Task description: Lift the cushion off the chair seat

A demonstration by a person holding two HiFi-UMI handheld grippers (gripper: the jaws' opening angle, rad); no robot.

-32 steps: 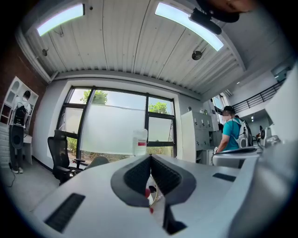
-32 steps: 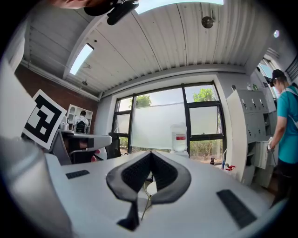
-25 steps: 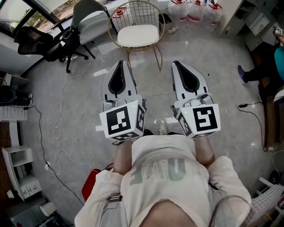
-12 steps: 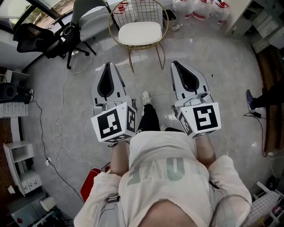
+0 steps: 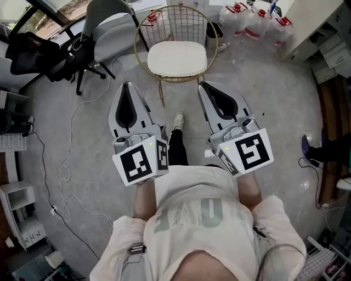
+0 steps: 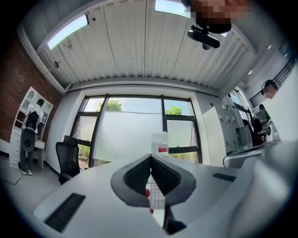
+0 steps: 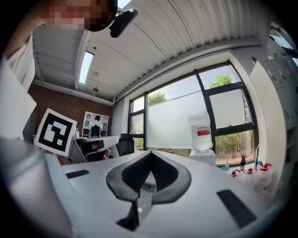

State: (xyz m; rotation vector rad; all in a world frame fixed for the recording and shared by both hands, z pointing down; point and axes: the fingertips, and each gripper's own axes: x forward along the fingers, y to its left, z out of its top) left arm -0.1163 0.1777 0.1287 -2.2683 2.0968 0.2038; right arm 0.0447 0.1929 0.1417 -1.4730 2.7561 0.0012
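Observation:
A white round cushion (image 5: 176,58) lies on the seat of a gold wire chair (image 5: 164,16) at the top centre of the head view. My left gripper (image 5: 127,86) and right gripper (image 5: 202,85) are held side by side, pointing at the chair. Their tips stop short of the seat's front edge, one on each side. Both are shut with nothing between the jaws. In the left gripper view the jaws of the left gripper (image 6: 150,156) meet at the tip; the right gripper (image 7: 150,153) looks the same in its own view. The cushion is hidden in both gripper views.
A black office chair (image 5: 38,52) and a grey chair (image 5: 112,30) stand left of the wire chair. Water bottles (image 5: 252,24) and cabinets (image 5: 329,38) are at the right. Cables (image 5: 66,170) trail over the floor at left. My foot (image 5: 178,121) is between the grippers.
I have stepped toward the wire chair, and both grippers have come closer to its seat. The jaws have stayed shut.

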